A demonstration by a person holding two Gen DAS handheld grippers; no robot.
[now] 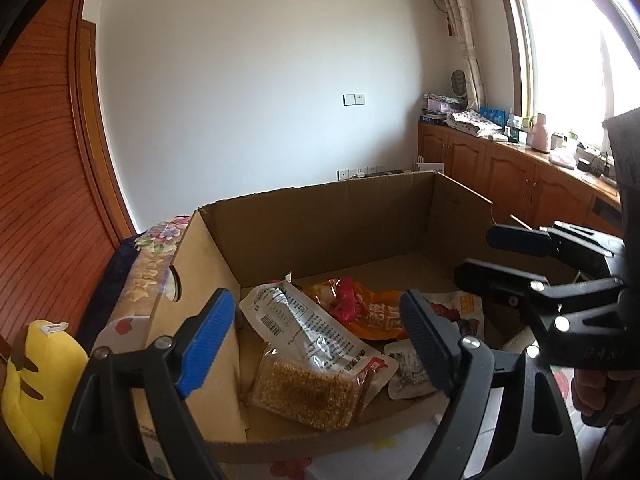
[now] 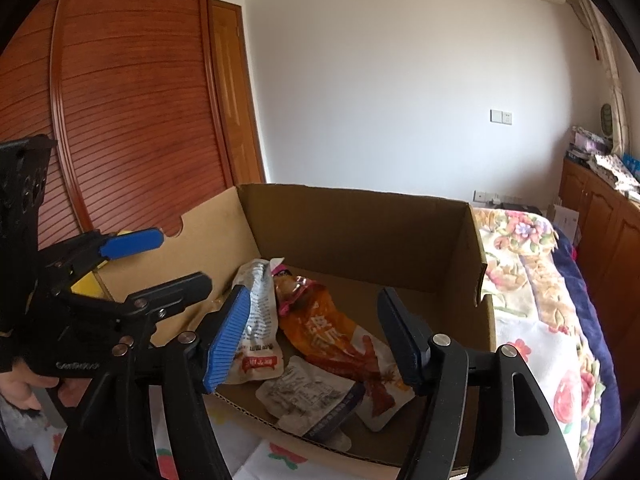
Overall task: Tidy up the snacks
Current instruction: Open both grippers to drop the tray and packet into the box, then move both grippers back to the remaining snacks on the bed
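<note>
Counting five snack packets (image 1: 320, 336) lying inside one cardboard box (image 1: 332, 220) at frame centre. I've got my left gripper (image 1: 316, 344) and right gripper (image 2: 316, 340) both spread wide, empty, above them.

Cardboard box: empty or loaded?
Loaded. The cardboard box holds several snack packets on its floor, among them an orange packet and a clear-wrapped brown bar. Its far half is bare.

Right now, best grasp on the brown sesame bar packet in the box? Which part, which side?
Probably take the sesame bar packet by its near long edge, coming from above with the open left gripper. It lies flat on the cardboard box floor with that edge exposed toward the low front wall, while its far edge is tucked under the white printed pouch. A pinch on the sealed film rim seems safer than spanning the bar.
</note>
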